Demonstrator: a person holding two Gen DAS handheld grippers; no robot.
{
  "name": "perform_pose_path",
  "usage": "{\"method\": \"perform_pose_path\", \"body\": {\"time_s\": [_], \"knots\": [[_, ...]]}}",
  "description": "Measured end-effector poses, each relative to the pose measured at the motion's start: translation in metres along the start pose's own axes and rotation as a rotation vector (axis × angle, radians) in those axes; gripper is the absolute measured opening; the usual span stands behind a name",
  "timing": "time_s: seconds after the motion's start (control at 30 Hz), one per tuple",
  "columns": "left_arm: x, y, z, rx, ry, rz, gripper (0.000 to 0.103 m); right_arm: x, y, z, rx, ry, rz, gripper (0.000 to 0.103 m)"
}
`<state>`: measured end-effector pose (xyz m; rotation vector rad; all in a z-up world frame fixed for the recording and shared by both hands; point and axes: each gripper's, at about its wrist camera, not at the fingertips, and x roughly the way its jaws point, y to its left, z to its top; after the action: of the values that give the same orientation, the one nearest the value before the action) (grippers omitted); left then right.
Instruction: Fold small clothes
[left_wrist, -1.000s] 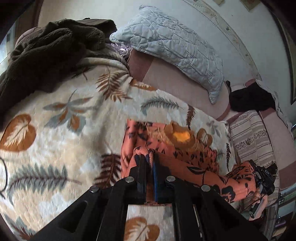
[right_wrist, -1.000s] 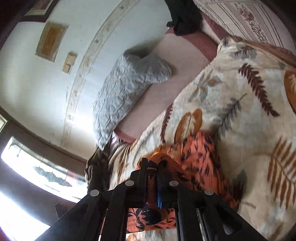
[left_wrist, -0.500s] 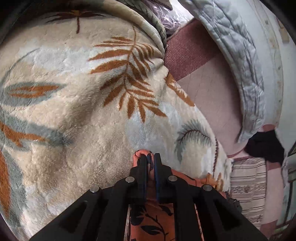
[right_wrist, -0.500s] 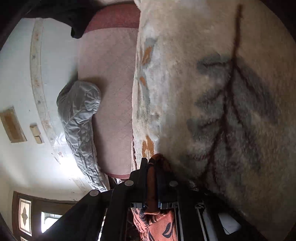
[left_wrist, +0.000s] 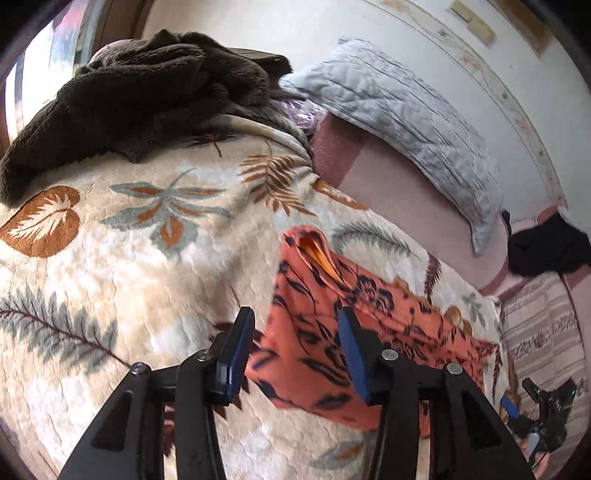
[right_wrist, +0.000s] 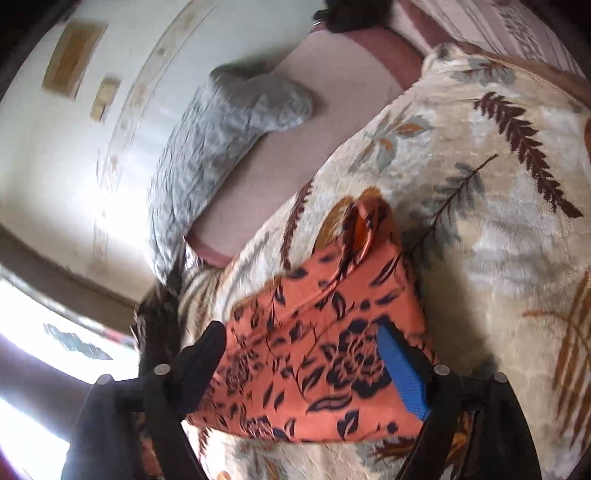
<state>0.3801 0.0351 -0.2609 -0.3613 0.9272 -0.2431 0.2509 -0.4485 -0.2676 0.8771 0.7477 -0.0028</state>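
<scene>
While both sets of jaws are opening, nothing pinched, the orange floral-print fabric garment (left_wrist: 328, 332) is let go, lying folded on the cream leaf-patterned plush blanket (left_wrist: 129, 258). Left gripper (left_wrist: 295, 347) & right gripper (right_wrist: 306, 365) are over it; a fresh edge grasp is prob. needed next.

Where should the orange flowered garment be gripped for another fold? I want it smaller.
Probably at the near corners of the orange garment, one gripper each, coming in low from the near side. It lies flat on the leaf-print blanket, and its far end is puffed open, so the flat near edge pinches more cleanly.
</scene>
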Motion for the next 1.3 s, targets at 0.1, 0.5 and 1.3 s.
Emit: {"method": "perform_pose_path", "body": {"time_s": [0.1, 0.5, 1.3], "knots": [[0.009, -0.034, -0.031, 0.1, -0.027, 0.031, 0.048, 0.025, 0.023, -0.047, -0.106, 0.075, -0.057, 0.062], [0.059, -0.04, -0.06, 0.301, 0.106, 0.179, 0.05, 0.079, 0.017, -0.09, -0.176, 0.171, -0.19, 0.056], [0.083, 0.033, -0.041, -0.326, 0.08, -0.145, 0.035, 0.068, -0.082, -0.061, 0.394, -0.109, 0.04, 0.021]]}}
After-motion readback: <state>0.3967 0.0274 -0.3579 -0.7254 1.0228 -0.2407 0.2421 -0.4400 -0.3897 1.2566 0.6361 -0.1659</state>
